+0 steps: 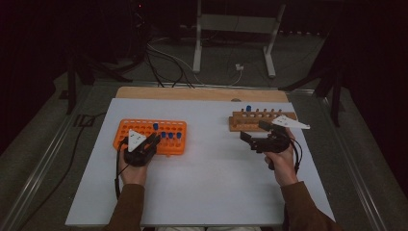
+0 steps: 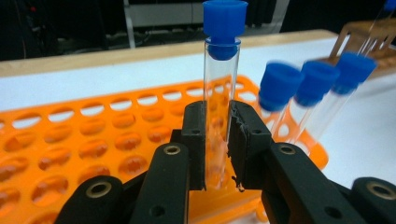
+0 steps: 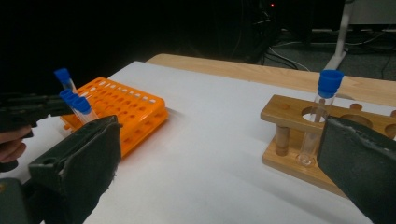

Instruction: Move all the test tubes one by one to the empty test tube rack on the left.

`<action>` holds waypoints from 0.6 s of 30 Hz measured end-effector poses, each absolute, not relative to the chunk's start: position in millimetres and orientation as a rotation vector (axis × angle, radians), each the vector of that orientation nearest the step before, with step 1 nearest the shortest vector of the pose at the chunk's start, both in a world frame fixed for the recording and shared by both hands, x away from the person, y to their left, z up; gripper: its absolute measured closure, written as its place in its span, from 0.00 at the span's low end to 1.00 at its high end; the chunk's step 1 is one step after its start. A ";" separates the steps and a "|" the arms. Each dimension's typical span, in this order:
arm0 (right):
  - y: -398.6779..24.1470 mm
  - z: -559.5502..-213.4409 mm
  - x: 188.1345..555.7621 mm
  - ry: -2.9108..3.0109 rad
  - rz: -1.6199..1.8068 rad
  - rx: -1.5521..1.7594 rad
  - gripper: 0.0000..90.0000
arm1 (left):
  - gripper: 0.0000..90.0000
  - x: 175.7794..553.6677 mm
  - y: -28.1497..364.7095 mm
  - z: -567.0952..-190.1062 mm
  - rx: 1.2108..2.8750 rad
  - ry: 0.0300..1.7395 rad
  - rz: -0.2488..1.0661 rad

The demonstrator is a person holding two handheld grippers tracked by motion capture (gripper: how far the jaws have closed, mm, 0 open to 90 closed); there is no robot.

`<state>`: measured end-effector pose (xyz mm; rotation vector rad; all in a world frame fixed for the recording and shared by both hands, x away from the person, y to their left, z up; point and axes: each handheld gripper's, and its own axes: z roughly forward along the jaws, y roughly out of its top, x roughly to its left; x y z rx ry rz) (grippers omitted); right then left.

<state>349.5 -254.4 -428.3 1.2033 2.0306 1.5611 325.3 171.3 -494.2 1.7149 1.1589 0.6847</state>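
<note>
1. The landmark is the orange tube rack [image 1: 150, 136]. It sits on the white table top [image 1: 207, 192], nearer the table's left edge than the right. A narrow strip of bare white lies between the rack and that left edge. A wide open stretch of table runs from the rack's right end to the wooden rack [image 1: 260, 120].
2. Left gripper [image 2: 217, 140]: its jaws are pinched on a clear test tube [image 2: 218, 93] with a blue cap. The tube is upright, directly above the orange rack's holes.
3. Orange rack contents: three more blue-capped tubes [image 2: 313, 93] lean in a row just right of the held tube, close to the rack's right end. The holes to the left of the held tube are vacant.
4. Right gripper [image 3: 219, 158]: its jaws are spread wide with nothing between them. It is held well right of the orange rack, just in front of the wooden rack.
5. The wooden rack holds one upright blue-capped tube [image 3: 320, 116] at its end nearest the orange rack.
</note>
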 end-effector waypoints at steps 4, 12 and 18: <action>-253.6 -428.6 348.9 2.038 1.565 1.200 0.00 | 0.87 326.3 167.6 -497.8 1.758 1.164 0.695; -255.2 -429.5 349.2 2.039 1.566 1.203 0.00 | 0.87 326.4 168.2 -500.5 1.802 1.176 0.676; -255.9 -429.3 348.8 2.039 1.570 1.202 0.00 | 0.87 325.4 166.7 -504.0 1.807 1.183 0.680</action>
